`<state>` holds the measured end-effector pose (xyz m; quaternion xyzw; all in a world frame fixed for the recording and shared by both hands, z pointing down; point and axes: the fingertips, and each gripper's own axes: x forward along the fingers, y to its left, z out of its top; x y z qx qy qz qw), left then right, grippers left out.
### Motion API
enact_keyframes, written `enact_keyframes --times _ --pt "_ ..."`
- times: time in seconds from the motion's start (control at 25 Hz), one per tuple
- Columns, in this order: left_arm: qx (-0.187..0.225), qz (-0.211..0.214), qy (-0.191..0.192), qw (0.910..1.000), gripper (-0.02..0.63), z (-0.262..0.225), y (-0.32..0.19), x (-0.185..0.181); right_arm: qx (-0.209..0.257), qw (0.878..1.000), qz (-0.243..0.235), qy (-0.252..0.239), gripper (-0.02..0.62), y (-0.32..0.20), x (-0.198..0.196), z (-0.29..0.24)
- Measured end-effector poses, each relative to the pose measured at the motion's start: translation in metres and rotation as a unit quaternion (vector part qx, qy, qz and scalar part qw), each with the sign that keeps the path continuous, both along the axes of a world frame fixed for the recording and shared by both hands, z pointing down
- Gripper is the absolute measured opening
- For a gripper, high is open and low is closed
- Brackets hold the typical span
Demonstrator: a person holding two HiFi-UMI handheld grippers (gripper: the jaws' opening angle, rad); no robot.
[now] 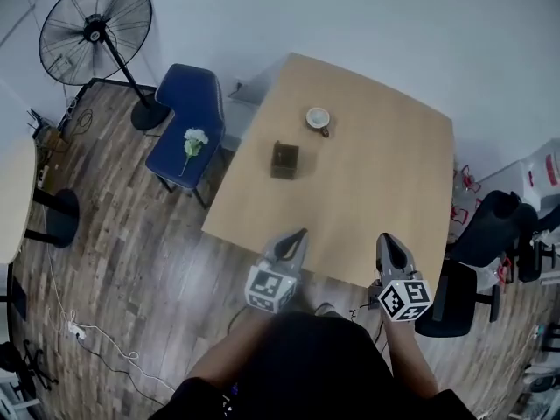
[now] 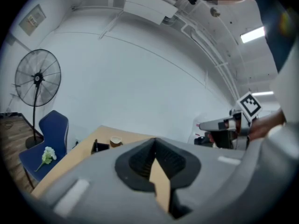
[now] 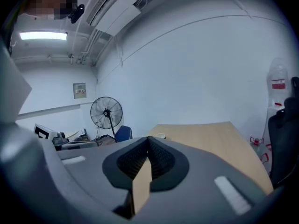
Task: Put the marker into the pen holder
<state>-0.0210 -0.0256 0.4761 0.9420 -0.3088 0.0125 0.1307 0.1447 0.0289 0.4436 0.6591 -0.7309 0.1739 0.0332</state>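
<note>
A dark square pen holder (image 1: 284, 159) stands on the light wooden table (image 1: 385, 199), with a small round cup (image 1: 318, 117) behind it to the right. I cannot make out a marker for certain. My left gripper (image 1: 299, 235) and right gripper (image 1: 387, 239) hover side by side over the table's near edge, both shut with nothing in them. In the left gripper view the jaws meet at the tip of the left gripper (image 2: 154, 142); the pen holder (image 2: 99, 147) and cup (image 2: 115, 141) lie ahead to the left. The right gripper (image 3: 148, 140) also has its jaws closed together.
A blue chair (image 1: 188, 116) with a white flower (image 1: 193, 140) on it stands left of the table, and a floor fan (image 1: 96, 29) behind it. Black office chairs (image 1: 490, 227) crowd the right side. A round table (image 1: 13, 191) is at far left.
</note>
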Motion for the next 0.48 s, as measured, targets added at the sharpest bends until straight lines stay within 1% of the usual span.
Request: enact_keyframes --times 0.12,0.2,0.32,0.4,0.48 --pt "0.008 0.012 -0.007 0.9999 0.003 -0.014 0.032 0.056 0.007 1.000 0.016 -0.001 0.002 0.046 0.058 -0.004" --pt "0.006 0.012 0.000 0.9999 0.003 -0.025 0.060 0.093 0.012 1.000 0.026 0.002 0.002 0.080 0.101 -0.006" --pt "0.016 0.011 0.003 0.9998 0.003 -0.035 0.102 0.145 0.028 0.999 0.038 0.008 0.002 0.128 0.161 -0.005" --pt "0.022 0.014 -0.004 0.9997 0.003 -0.035 0.122 0.175 0.034 0.998 0.047 0.008 0.001 0.151 0.191 0.000" --pt "0.026 0.014 -0.010 0.9995 0.003 -0.035 0.133 0.196 0.032 0.998 0.056 0.009 0.002 0.166 0.213 0.004"
